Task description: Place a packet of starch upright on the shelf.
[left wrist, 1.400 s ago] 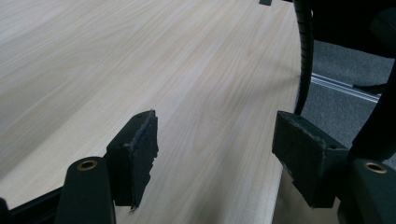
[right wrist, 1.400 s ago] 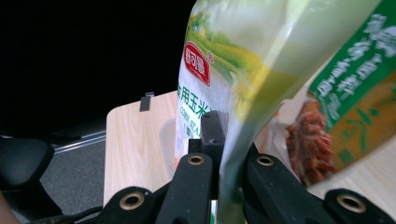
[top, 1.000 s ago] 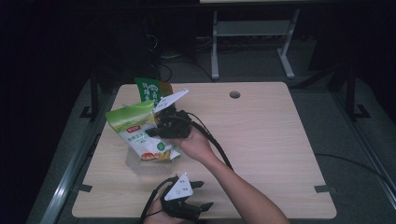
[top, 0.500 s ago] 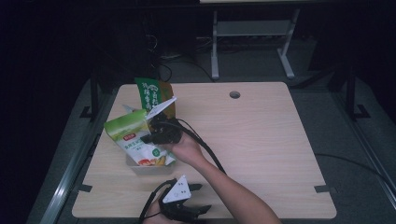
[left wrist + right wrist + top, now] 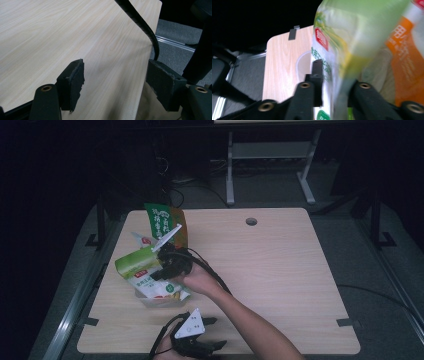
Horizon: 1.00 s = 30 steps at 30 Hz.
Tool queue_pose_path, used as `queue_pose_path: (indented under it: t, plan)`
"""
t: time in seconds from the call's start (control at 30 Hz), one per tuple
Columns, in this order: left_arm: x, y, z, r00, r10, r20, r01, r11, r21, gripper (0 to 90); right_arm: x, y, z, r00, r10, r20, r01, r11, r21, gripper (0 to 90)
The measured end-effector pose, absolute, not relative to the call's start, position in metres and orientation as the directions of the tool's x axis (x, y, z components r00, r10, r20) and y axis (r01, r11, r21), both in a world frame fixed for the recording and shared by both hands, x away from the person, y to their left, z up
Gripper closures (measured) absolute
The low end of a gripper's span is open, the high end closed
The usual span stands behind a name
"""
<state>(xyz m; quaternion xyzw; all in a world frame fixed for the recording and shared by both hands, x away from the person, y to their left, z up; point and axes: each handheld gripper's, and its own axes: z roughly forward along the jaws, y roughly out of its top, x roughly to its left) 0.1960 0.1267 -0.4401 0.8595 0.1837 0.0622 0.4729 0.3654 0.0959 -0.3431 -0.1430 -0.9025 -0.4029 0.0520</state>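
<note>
A green and white snack bag [image 5: 136, 263] lies tilted over a clear plastic tub [image 5: 150, 301] at the table's left. My right gripper [image 5: 159, 270] is at the bag's right end. In the right gripper view the bag [image 5: 342, 37] still sits between the jaws of the right gripper [image 5: 334, 82]. Those jaws have just been opening and look eased off it. My left gripper [image 5: 217, 334] rests at the front edge of the table. Seen in its own view, the left gripper [image 5: 115, 80] is open with nothing between the pads [image 5: 75, 80].
A tall green and orange bag [image 5: 162, 222] stands behind the tub, with a small white pack [image 5: 140, 240] beside it. An orange pack [image 5: 404, 50] is close on the right in the right gripper view. The wooden table [image 5: 280, 270] has a cable hole [image 5: 251, 221].
The right hand has lowered the green bag and tipped it from upright to leaning over the tub. The left gripper has stayed put.
</note>
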Motion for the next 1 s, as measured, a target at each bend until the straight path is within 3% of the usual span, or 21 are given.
queue_pose_path:
  t: [0.13,0.27,0.4,0.73,1.0]
  plan:
    - [0.196,0.127,-0.44,0.925,0.374,-0.07,0.258,-0.483,0.837,30.4,0.369,0.107,-0.342,-0.964,0.191,0.185,0.265,0.682,0.681,70.3]
    - [0.195,0.127,-0.44,0.925,0.374,-0.069,0.258,-0.483,0.837,30.4,0.372,0.114,-0.343,-0.965,0.195,0.174,0.261,0.699,0.665,82.7]
    - [0.194,0.127,-0.44,0.925,0.374,-0.072,0.258,-0.477,0.84,30.3,0.371,0.112,-0.344,-0.961,0.208,0.182,0.277,0.695,0.663,89.4]
    - [0.191,0.126,-0.439,0.93,0.362,-0.07,0.252,-0.488,0.836,30.4,0.364,0.089,-0.334,-0.911,0.302,0.281,0.402,0.489,0.774,89.9]
    - [0.188,0.125,-0.441,0.932,0.353,-0.076,0.254,-0.491,0.833,30.4,0.363,0.088,-0.36,-0.902,0.306,0.303,0.418,0.454,0.787,89.8]
